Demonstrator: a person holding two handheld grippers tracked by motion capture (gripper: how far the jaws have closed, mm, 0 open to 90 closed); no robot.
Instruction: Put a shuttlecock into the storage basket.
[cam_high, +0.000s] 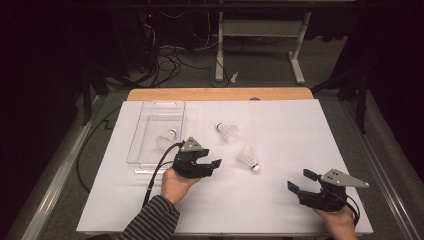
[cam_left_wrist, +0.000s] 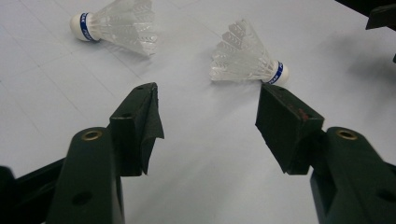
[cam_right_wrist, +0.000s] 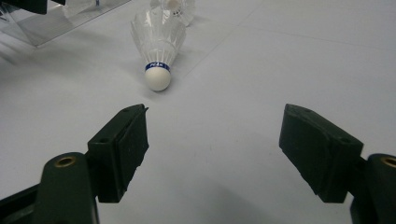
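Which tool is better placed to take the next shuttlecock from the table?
Probably the left tool: it is open and closer to the nearest shuttlecock. The right tool, also open, sits farther away.

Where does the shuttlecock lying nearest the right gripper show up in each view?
High view: nearer shuttlecock, right of centre, cork toward the person.
Left gripper view: upper middle, just beyond the right-hand jaw.
Right gripper view: upper left, cork toward the camera.
Shared landmark: the second loose shuttlecock.

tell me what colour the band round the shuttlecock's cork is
Blue, with white lettering, on the nearer shuttlecock; clearest in the right gripper view.
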